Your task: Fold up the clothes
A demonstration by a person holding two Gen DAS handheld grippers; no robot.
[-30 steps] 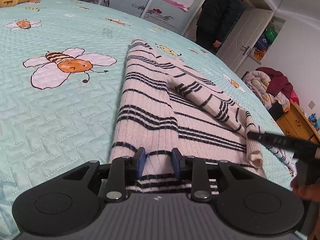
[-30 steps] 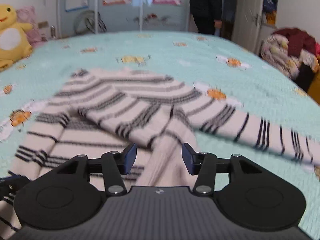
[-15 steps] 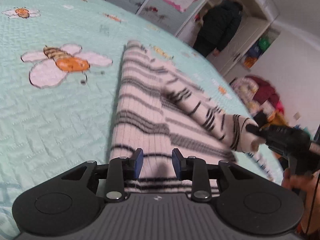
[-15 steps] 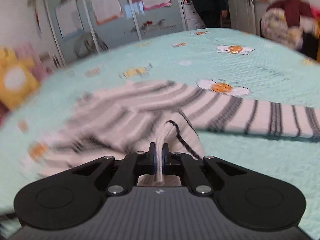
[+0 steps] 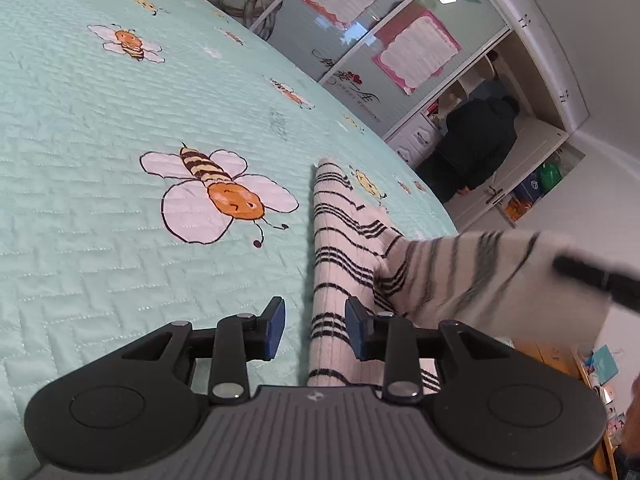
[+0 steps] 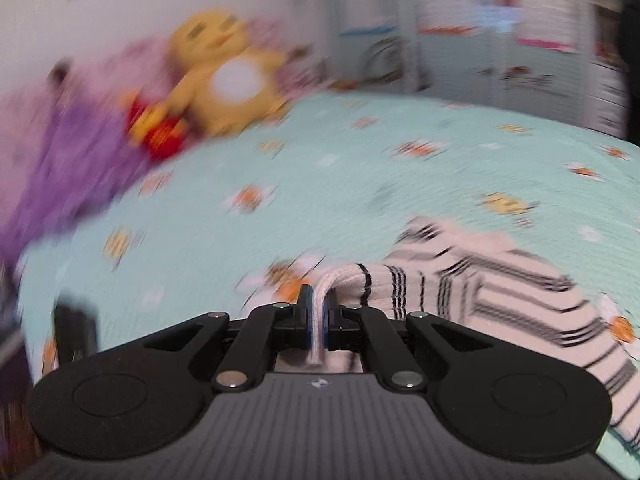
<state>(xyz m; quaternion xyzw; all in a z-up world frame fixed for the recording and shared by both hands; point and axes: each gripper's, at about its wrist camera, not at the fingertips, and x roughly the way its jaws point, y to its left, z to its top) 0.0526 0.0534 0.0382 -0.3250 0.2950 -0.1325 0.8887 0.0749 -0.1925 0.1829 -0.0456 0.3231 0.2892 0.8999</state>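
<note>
Your bed [image 5: 100, 128] wears a mint bee-print quilt; the striped sweater [image 5: 340, 240] and plush toys [image 6: 224, 76] lie on it.

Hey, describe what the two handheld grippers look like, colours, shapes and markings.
Both the left gripper and right gripper look alike: matte black bodies with ribbed grey tops, two round discs, silver rivets on black linkage arms, blue pads on the fingers, and a small pale logo.

bee-print bedspread [image 5: 100, 128], mirrored wardrobe [image 5: 384, 40], perhaps open cupboard [image 5: 532, 160]

Right fingers [image 6: 306, 318] clamped, left [image 5: 275, 330] parted
</note>
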